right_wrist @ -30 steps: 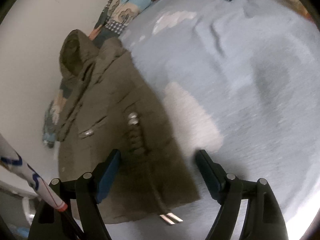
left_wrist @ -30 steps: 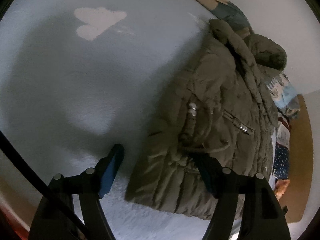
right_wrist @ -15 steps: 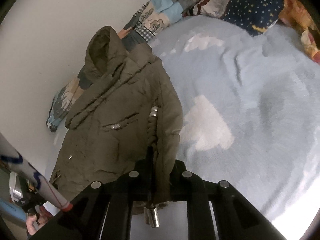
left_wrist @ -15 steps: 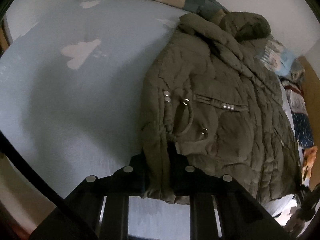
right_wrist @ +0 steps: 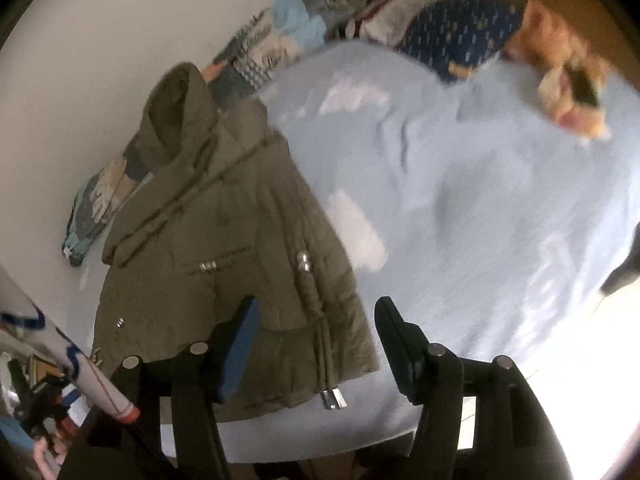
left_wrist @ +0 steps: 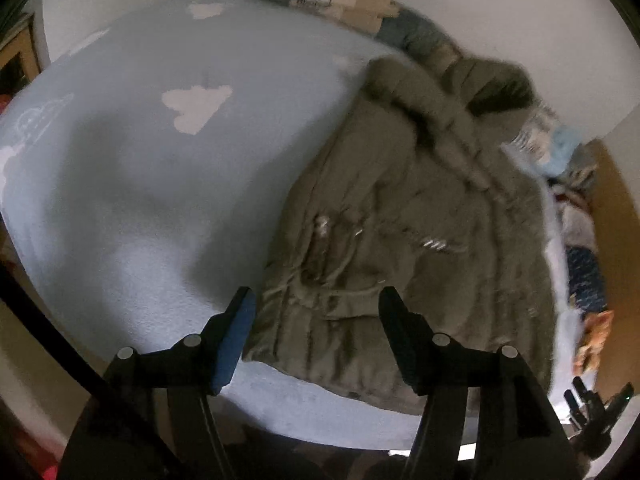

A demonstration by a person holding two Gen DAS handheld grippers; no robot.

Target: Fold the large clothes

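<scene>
Quilted matt olive cloth jacket [right_wrist: 240, 248] with shiny metal snaps [right_wrist: 304, 262]; fleecy pale-blue cloth bedcover [right_wrist: 480, 200].

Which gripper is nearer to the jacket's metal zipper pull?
Right. The right gripper hovers just above the zipper pull; the left gripper is over the hem, pull unseen.

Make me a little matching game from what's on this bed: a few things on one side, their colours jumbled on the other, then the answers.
Things:
1. jacket
2. bed cover
3. cloud shape
4. pillow

Colours:
A. white
B. dark blue with small pale specks
C. olive green
D. light blue

Pairs: 1-C, 2-D, 3-A, 4-B
</scene>
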